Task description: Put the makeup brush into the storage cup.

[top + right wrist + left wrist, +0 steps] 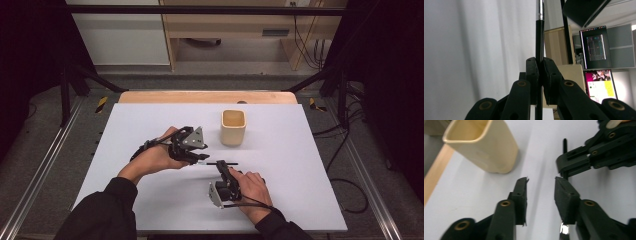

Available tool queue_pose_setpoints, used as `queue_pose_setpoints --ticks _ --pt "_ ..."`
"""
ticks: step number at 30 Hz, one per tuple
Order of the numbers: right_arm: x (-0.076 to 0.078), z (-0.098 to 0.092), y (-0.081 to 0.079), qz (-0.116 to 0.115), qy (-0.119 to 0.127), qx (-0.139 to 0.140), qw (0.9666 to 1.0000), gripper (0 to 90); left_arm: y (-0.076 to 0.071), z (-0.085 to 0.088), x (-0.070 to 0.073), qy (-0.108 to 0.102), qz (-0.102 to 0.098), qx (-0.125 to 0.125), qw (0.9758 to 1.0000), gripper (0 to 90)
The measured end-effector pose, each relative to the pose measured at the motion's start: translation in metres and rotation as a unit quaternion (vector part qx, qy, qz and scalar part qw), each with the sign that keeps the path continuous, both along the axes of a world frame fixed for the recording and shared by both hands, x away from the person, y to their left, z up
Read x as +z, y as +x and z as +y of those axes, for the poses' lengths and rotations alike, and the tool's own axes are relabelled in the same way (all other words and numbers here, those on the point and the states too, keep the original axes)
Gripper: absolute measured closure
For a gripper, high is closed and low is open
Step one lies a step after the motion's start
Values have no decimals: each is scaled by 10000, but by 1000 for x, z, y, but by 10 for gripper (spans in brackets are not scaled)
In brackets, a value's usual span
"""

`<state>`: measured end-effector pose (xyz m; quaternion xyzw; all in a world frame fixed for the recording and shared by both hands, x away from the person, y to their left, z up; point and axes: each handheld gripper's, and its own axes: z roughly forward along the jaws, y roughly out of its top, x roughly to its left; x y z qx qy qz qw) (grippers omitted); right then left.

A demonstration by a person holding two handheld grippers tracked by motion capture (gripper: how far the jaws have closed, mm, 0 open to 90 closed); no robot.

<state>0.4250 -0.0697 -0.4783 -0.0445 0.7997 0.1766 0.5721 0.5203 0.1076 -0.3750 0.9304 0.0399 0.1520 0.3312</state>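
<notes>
A thin black pen (pixel 231 163) with a silver section (pixel 539 10) is held level just above the white table (pixel 280 190). My right gripper (pixel 221 165) is shut on the pen's middle, and in the right gripper view (pixel 540 60) the pen (pixel 539 37) runs straight up between the closed jaws. Just left of it, my left gripper (pixel 202 159) stands open, jaws apart around bare table (pixel 541 180). The pen (pixel 564 146) passes along its right-hand jaw, silver end (pixel 564 229) low beside it. A cream square cup (pixel 233 127) stands upright behind both, empty inside (pixel 484 145).
A wooden strip (pixel 207 96) runs along the table's far edge. Dark frame posts (pixel 65 85) flank the table, with cables (pixel 345 165) on the floor at the right. Two lit monitors (pixel 599 65) and a wooden cabinet (pixel 555 47) show beyond the table.
</notes>
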Motion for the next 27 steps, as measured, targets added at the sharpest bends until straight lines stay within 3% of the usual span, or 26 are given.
queue_pose_setpoints --ticks 6,11,18,22,23,27 --pt "-1 -11 2 25 8 -116 9999 839 4 19 -1 -167 -120 380 9991 489" --pt "0 -21 3 9 60 -201 9998 839 6 32 -8 -260 -103 713 9971 380" --pt "2 -38 4 -30 78 -431 9990 839 7 51 -12 -317 -240 1249 9914 204" --pt "5 -50 6 -17 130 -522 9986 839 2 60 -15 -359 -331 1377 9893 76" --pt "6 -52 7 -47 101 -543 9985 839 0 62 -17 -374 -357 1380 9891 72" --pt "9 -63 8 -11 196 -632 9978 839 -5 69 -20 -518 -441 1628 9843 58"
